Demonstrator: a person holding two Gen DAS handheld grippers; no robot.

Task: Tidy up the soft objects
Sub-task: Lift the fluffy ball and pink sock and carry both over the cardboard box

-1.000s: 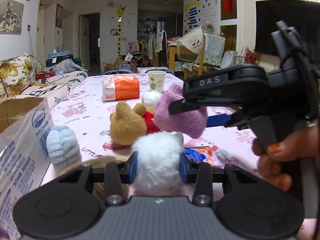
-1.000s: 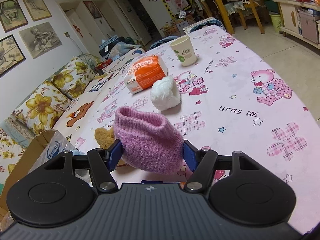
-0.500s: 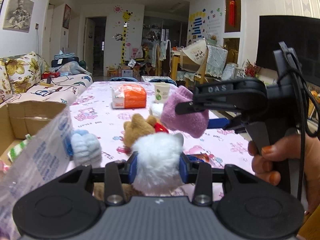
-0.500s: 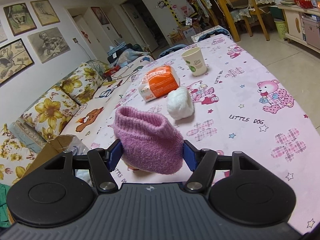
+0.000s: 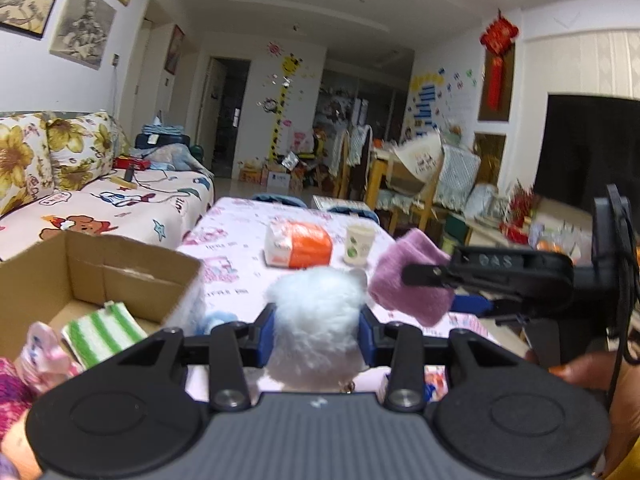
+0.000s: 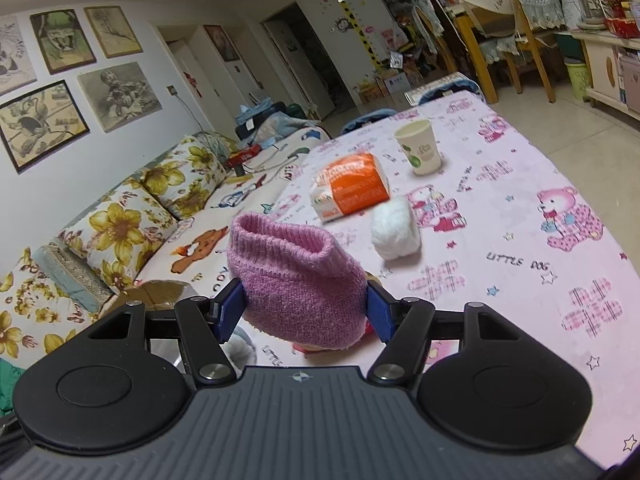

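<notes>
My left gripper (image 5: 316,334) is shut on a fluffy white plush (image 5: 316,320), held above the table's near edge. An open cardboard box (image 5: 100,276) sits to its left, with a green-striped cloth (image 5: 102,336) and pink soft items inside. My right gripper (image 6: 305,312) is shut on a pink knitted sock (image 6: 294,280); that sock (image 5: 412,284) also shows at the right of the left wrist view, in the black gripper held by a hand (image 5: 588,376). A white soft bundle (image 6: 395,233) lies on the pink tablecloth (image 6: 520,264).
An orange-and-white tissue pack (image 6: 350,191) and a paper cup (image 6: 418,147) stand further along the table. A floral sofa (image 6: 132,224) runs along the left. Chairs and a wooden table (image 5: 404,184) crowd the far end of the room.
My left gripper has risen and swung left with the white plush; the cardboard box's inside has come into view. The right gripper has barely moved, still holding the pink sock.
</notes>
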